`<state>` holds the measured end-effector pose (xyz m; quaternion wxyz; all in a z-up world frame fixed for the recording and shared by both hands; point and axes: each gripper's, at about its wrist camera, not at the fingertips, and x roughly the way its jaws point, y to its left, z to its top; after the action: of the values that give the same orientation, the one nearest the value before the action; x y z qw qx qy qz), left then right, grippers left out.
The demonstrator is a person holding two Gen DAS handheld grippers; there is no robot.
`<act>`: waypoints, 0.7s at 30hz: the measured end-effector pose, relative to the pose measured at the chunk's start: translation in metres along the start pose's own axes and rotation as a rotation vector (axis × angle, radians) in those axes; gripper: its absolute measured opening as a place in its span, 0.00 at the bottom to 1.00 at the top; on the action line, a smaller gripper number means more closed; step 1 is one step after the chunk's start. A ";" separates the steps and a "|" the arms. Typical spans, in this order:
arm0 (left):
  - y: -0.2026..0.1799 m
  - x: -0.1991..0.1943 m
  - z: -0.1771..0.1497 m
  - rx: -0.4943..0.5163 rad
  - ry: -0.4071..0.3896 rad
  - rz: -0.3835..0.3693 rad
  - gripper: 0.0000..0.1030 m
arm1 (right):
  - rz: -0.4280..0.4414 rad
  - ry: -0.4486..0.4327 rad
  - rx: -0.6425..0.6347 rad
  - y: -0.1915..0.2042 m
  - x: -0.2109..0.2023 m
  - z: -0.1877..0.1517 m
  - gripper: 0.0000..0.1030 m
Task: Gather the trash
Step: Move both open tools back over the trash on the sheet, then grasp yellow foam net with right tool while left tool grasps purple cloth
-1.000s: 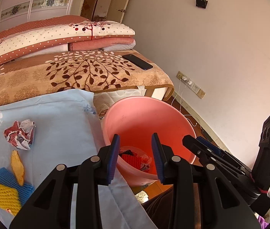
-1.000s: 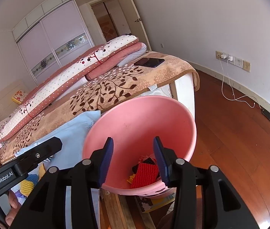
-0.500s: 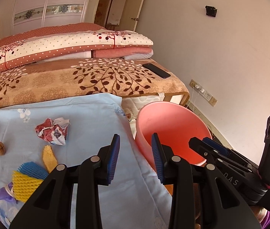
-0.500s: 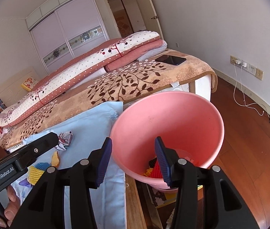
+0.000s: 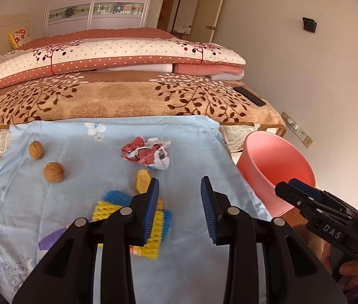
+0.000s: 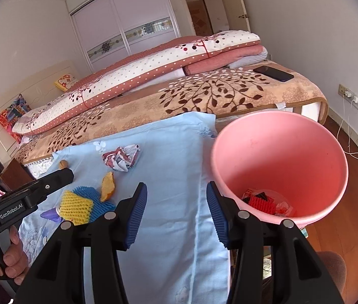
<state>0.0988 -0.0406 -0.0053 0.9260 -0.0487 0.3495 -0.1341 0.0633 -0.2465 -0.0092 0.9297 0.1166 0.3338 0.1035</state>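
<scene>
The left gripper [image 5: 179,204] hangs with its jaws wide and nothing between them, over the blue cloth [image 5: 82,157]. Just below and left of its tips lies the foam net [image 5: 103,209], yellow over blue, with the orange peel [image 5: 142,179] touching the left pad's far side. Beyond the tips, a little left of centre, sits the crumpled wrapper [image 5: 146,152]; further left, well apart, lie two walnuts [image 5: 54,172]. A purple scrap [image 5: 50,240] shows at the net's near edge, partly hidden by the gripper's frame.

The right gripper [image 6: 176,209] is likewise spread wide and empty, hovering over bare cloth, with the pink bin [image 6: 280,152] just to its right. The bin already holds red netting and other bits at the bottom.

The step in hand looks like the next pick-up, and the left gripper is the better placed. To do it well, I would take one piece at a time: drop the tips straight down onto the peel or the net, keeping the jaws wide until both pads straddle it, then close above the cloth so the fabric is not pinched and dragged. The net is soft and likely to spring, so bite deep across its middle. The wrapper needs a forward reach first. Carry right, clear of the right gripper, and release over the bin's mouth.
</scene>
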 end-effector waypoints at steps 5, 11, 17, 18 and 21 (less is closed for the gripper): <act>0.031 -0.012 -0.014 0.023 0.000 0.060 0.33 | 0.100 0.011 -0.020 0.020 0.006 -0.004 0.51; 0.076 -0.022 -0.030 0.008 0.037 0.098 0.33 | 0.181 0.065 -0.073 0.047 0.021 -0.008 0.53; 0.112 -0.023 -0.039 0.041 0.104 0.124 0.33 | 0.214 0.110 -0.116 0.067 0.033 -0.012 0.53; 0.115 -0.022 -0.040 0.061 0.116 0.124 0.33 | 0.218 0.116 -0.120 0.070 0.035 -0.013 0.53; 0.120 -0.013 -0.043 0.112 0.175 0.095 0.33 | 0.229 0.138 -0.131 0.076 0.040 -0.015 0.57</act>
<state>0.0868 0.0780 -0.0514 0.8986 0.0314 0.4229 -0.1131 0.0753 -0.1607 -0.0224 0.8921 0.0858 0.3740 0.2384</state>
